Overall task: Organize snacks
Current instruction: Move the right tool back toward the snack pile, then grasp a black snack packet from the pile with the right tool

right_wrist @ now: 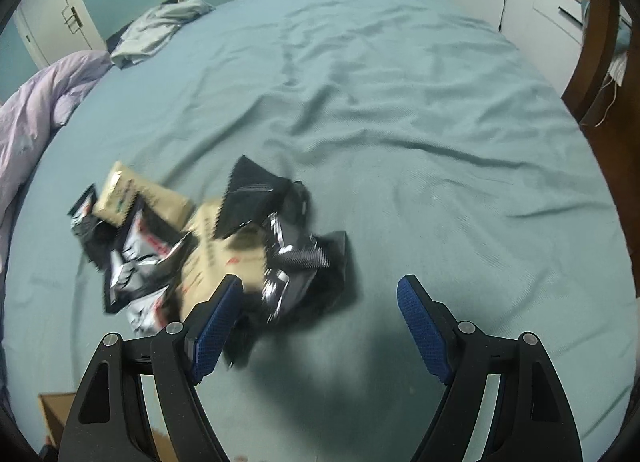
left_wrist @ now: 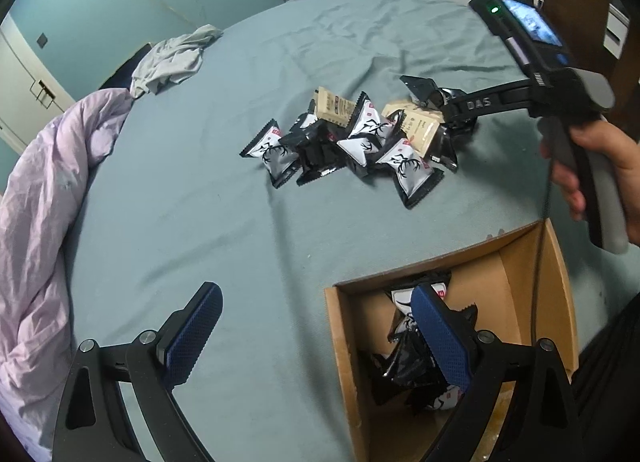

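Lilac duvet (left_wrist: 44, 197) bunched at far left of bed (left_wrist: 200, 201), clear of work area.

Left gripper (left_wrist: 316, 342): fingers spread, empty, poised over near edge of cardboard box (left_wrist: 344, 362). Box already holds several packets.

Snack pile (left_wrist: 352, 141): mid-bed, black-white and tan packets overlapping, well apart from box.

Right gripper (right_wrist: 320, 326): fingers spread, nothing pinched, at right edge of pile beside black packet (right_wrist: 296, 262).

Step judged: mid-transfer, next pick approach. Next move calls for: centre one packet between fingers, close on it alone, carry to box.
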`<act>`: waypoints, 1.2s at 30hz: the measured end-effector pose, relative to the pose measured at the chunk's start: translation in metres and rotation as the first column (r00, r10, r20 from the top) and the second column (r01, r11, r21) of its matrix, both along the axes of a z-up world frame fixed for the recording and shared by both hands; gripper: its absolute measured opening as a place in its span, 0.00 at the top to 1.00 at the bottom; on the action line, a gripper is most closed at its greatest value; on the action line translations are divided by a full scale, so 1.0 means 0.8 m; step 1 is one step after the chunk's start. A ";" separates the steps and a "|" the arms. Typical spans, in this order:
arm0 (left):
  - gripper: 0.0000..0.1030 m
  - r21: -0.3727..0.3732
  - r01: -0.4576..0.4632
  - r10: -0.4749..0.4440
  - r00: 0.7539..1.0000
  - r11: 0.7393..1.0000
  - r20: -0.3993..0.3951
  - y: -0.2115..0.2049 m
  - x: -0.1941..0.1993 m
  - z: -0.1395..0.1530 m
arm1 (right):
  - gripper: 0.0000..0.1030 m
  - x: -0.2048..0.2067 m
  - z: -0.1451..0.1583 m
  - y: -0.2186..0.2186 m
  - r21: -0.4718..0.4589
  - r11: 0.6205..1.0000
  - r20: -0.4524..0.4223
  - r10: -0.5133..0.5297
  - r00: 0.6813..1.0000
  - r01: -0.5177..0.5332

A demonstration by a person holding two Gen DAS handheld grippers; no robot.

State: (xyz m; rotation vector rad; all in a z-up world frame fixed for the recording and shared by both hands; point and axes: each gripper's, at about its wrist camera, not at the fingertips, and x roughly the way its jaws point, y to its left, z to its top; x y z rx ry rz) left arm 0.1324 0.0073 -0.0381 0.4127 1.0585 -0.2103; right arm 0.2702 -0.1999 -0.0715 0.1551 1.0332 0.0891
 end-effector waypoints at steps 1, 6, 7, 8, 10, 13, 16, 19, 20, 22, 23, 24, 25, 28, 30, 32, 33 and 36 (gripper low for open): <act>0.06 0.003 0.001 -0.001 1.000 1.000 0.005 0.000 0.001 0.000 | 0.23 0.007 -0.005 0.000 0.011 1.000 -0.005 0.003 1.000 -0.003; 0.06 0.019 -0.022 0.020 0.995 1.000 0.102 0.003 0.010 0.000 | 0.52 0.027 -0.017 -0.011 0.084 0.996 -0.014 -0.023 1.000 0.024; 0.06 0.024 -0.024 0.021 0.992 0.999 0.125 0.004 0.015 0.000 | 0.59 0.028 -0.018 -0.012 0.104 0.994 -0.017 -0.013 1.000 0.014; 0.06 0.024 -0.022 0.018 0.990 0.999 0.142 0.006 0.021 -0.001 | 0.59 0.027 -0.018 -0.013 0.116 0.993 -0.014 -0.008 1.000 0.010; 0.06 0.005 -0.023 0.022 0.988 1.000 0.152 0.015 0.037 -0.006 | 0.64 0.023 -0.017 -0.013 0.104 0.995 -0.015 -0.008 1.000 0.010; 0.06 -0.049 -0.076 0.081 0.990 0.996 0.116 0.035 0.062 -0.013 | 0.66 0.008 -0.002 -0.019 0.100 0.994 0.014 -0.035 0.999 0.033; 0.06 -0.114 -0.127 0.136 0.988 0.985 0.076 0.054 0.089 -0.025 | 0.66 -0.026 0.036 -0.031 0.165 0.985 0.087 -0.062 0.994 0.047; 0.06 -0.100 -0.127 0.137 0.984 0.987 0.109 0.057 0.102 -0.033 | 0.66 -0.059 0.064 -0.035 0.181 0.983 0.144 -0.045 0.989 0.018; 0.06 -0.095 -0.121 0.132 0.985 0.988 0.113 0.057 0.109 -0.036 | 0.66 -0.070 0.071 -0.035 0.181 0.983 0.156 -0.038 0.987 0.010; 0.06 -0.111 -0.107 0.118 0.988 0.988 0.098 0.056 0.120 -0.041 | 0.66 -0.093 0.081 -0.039 0.204 0.979 0.172 -0.028 0.985 -0.008; 0.06 -0.122 -0.092 0.103 0.991 0.988 0.087 0.053 0.127 -0.045 | 0.66 -0.109 0.084 -0.042 0.230 0.973 0.185 -0.028 0.982 -0.015; 0.06 -0.120 -0.085 0.097 0.991 0.989 0.093 0.050 0.132 -0.047 | 0.66 -0.123 0.085 -0.045 0.249 0.968 0.192 -0.032 0.981 -0.017; 0.06 -0.116 -0.079 0.091 0.990 0.990 0.106 0.046 0.138 -0.048 | 0.66 -0.137 0.084 -0.048 0.265 0.964 0.198 -0.037 0.979 -0.017; 0.06 -0.122 -0.081 0.094 0.990 0.989 0.105 0.042 0.162 -0.055 | 0.66 -0.179 0.074 -0.052 0.285 0.958 0.199 -0.043 0.979 -0.016; 0.06 -0.136 -0.108 0.119 0.989 0.985 0.082 0.042 0.180 -0.064 | 0.66 -0.208 0.071 -0.052 0.278 0.960 0.194 -0.044 0.980 -0.012; 0.08 -0.177 -0.153 0.162 0.986 0.972 0.042 0.049 0.200 -0.075 | 0.66 -0.235 0.072 -0.056 0.300 0.954 0.197 -0.056 0.979 -0.006; 0.09 -0.200 -0.172 0.179 0.984 0.965 0.020 0.053 0.207 -0.080 | 0.66 -0.248 0.074 -0.059 0.320 0.947 0.201 -0.065 0.977 -0.003; 0.30 -0.298 -0.239 0.221 0.971 0.924 -0.095 0.066 0.230 -0.101 | 0.66 -0.277 0.077 -0.062 0.374 0.927 0.226 -0.083 0.971 -0.008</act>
